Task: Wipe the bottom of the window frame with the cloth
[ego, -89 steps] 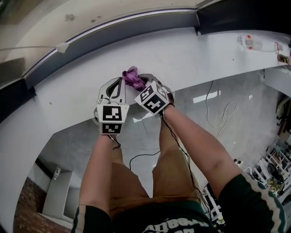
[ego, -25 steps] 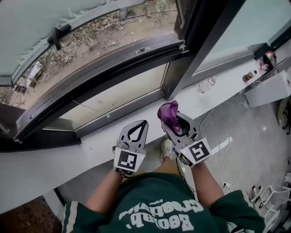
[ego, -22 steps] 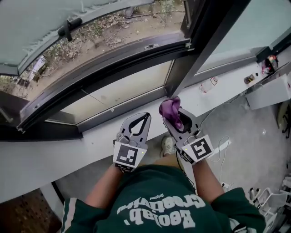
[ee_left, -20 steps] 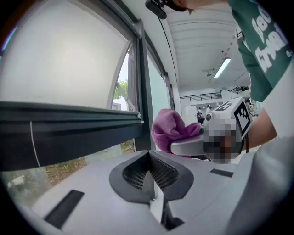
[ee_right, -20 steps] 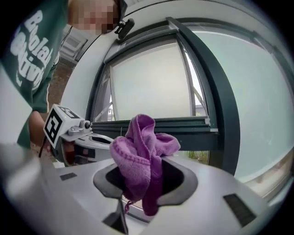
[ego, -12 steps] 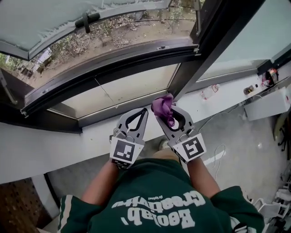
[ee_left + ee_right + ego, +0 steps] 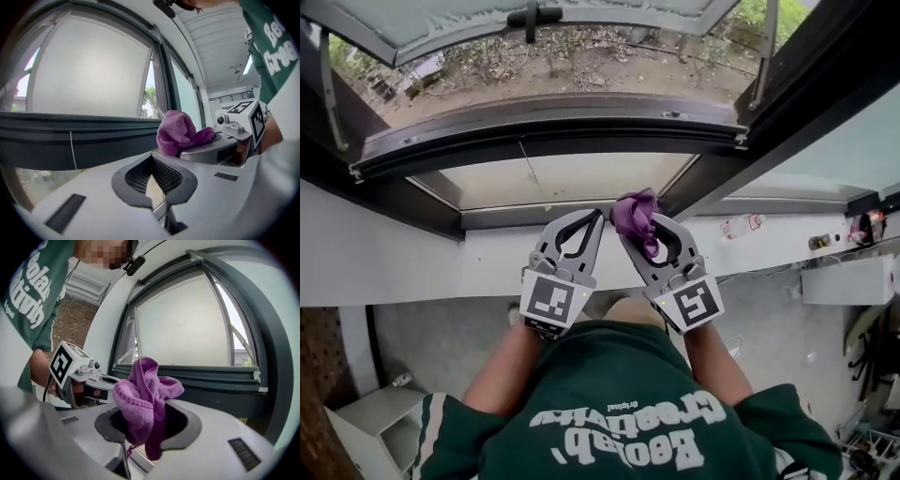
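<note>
The purple cloth [image 7: 635, 214] sat bunched and pinched between the fingers of the right gripper [image 7: 641, 238], its bulk poking past their tips, near the dark window frame [image 7: 562, 133] above the white sill [image 7: 478, 262]. Just beside it, the left gripper [image 7: 593, 217] had its fingers pressed together on nothing.

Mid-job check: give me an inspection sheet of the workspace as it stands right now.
Surface: white sill below the opening.
Job's things: purple cloth bunched in the right gripper; dark bottom window frame not yet touched, judging by the right gripper view.
Clutter: bottle lying on the sill, to the right.
Grippers: right gripper shut on the cloth; left gripper shut, empty.
Cables: pale loop on the floor, possibly a cable.
Surroundings: sash swung outward; plants outside.
</note>
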{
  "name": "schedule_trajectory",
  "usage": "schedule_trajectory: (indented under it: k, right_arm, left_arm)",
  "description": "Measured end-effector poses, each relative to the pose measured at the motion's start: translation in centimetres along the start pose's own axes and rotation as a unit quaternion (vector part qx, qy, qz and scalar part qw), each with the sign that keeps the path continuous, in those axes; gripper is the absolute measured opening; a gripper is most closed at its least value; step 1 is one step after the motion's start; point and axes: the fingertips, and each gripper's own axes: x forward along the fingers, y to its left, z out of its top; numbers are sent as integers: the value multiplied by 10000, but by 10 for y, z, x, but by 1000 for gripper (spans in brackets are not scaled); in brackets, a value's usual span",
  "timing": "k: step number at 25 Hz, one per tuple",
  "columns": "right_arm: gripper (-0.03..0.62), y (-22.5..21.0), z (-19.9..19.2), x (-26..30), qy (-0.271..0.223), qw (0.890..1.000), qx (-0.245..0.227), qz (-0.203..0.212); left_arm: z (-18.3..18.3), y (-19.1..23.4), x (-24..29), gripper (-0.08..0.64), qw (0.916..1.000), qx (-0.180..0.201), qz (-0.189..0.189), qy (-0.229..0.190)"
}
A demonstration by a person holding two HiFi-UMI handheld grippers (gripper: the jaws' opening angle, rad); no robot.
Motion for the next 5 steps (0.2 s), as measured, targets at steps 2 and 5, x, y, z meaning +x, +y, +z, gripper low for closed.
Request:
schedule_trajectory:
  k: [2,5]
  right_arm:
    - [163,-3,1,-1,-21,9999,-46,159]
    - [163,-8,-1,-6,4,9995,-92,303]
  left_arm:
    - [3,-3,4,3,9999,-53,115,-11]
    - [2,-10,11,3,9996,-122,252,-83]
